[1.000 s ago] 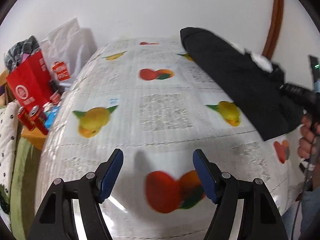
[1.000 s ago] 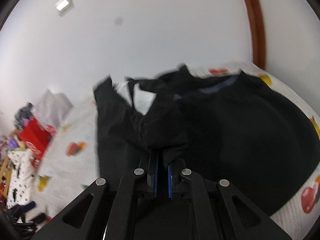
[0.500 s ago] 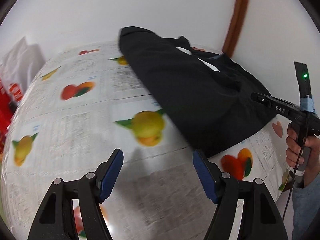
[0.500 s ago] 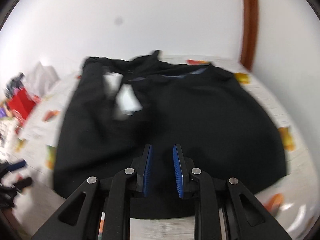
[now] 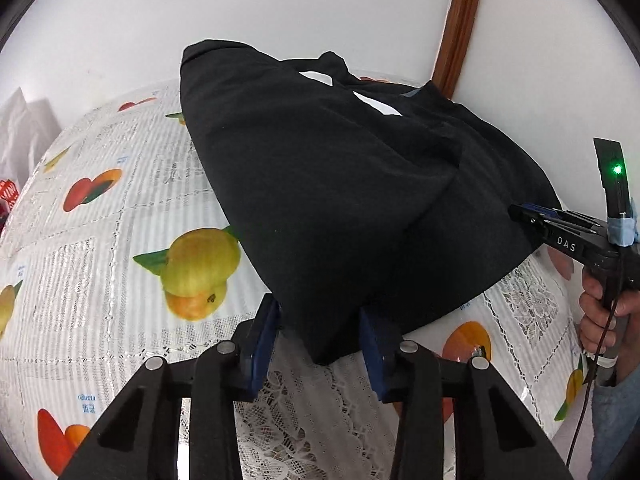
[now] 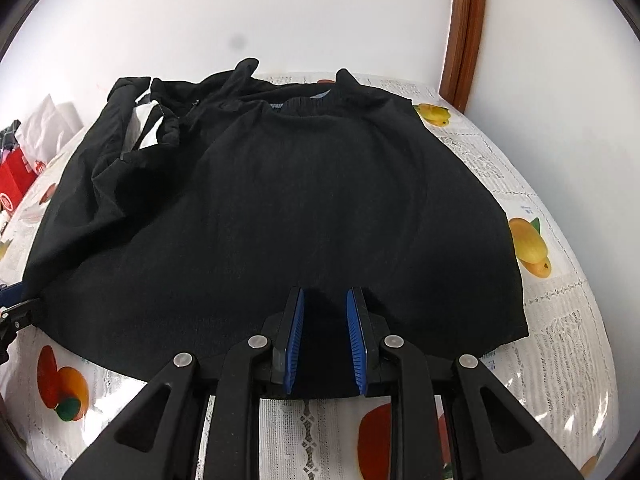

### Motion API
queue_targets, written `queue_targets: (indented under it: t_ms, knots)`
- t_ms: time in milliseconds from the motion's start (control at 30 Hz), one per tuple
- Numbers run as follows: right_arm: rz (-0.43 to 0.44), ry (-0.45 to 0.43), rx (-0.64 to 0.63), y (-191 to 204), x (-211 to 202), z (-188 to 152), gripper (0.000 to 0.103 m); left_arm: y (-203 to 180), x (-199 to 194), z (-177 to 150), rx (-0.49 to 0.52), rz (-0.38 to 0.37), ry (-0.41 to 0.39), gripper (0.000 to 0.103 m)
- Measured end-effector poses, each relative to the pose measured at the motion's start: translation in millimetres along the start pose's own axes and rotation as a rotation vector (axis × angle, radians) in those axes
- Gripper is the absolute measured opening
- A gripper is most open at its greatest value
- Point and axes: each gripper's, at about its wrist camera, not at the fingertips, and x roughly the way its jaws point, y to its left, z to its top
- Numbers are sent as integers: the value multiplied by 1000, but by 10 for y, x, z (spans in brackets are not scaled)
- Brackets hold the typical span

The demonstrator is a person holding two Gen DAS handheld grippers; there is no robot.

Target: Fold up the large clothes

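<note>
A: How many garments?
B: One black garment [image 6: 304,208], on one table [image 6: 560,320].
A: Grippers?
B: Two: the left gripper [image 5: 320,332] and the right gripper [image 6: 325,336]. One hand [image 5: 608,308] shows.
A: Beyond the table?
B: One red bag [image 6: 18,176], one white bag [image 6: 44,128], one brown door frame [image 6: 464,32].

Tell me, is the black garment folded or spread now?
Mostly spread: the black garment lies flat on the tablecloth, collar far, left side bunched.
</note>
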Motion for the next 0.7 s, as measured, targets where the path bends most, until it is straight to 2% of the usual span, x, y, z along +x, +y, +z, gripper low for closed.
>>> queue_targets:
  t_ms: [167, 233, 300, 500, 700]
  knots:
    - [-19, -8, -39, 82, -4, -25, 22, 11, -32, -18, -25, -13, -9, 22]
    - [-23, -7, -53, 102, -3, -23, 22, 41, -57, -36, -37, -16, -15, 12]
    - [-12, -2, -50, 115, -3, -16, 22, 91, -90, -62, -49, -20, -20, 9]
    - [13, 8, -78, 265, -19, -16, 17, 308, -159, -128, -104, -36, -34, 5]
    - [57, 13, -114, 600, -8, 38, 13, 604, -307, -256, -139, -32, -41, 5]
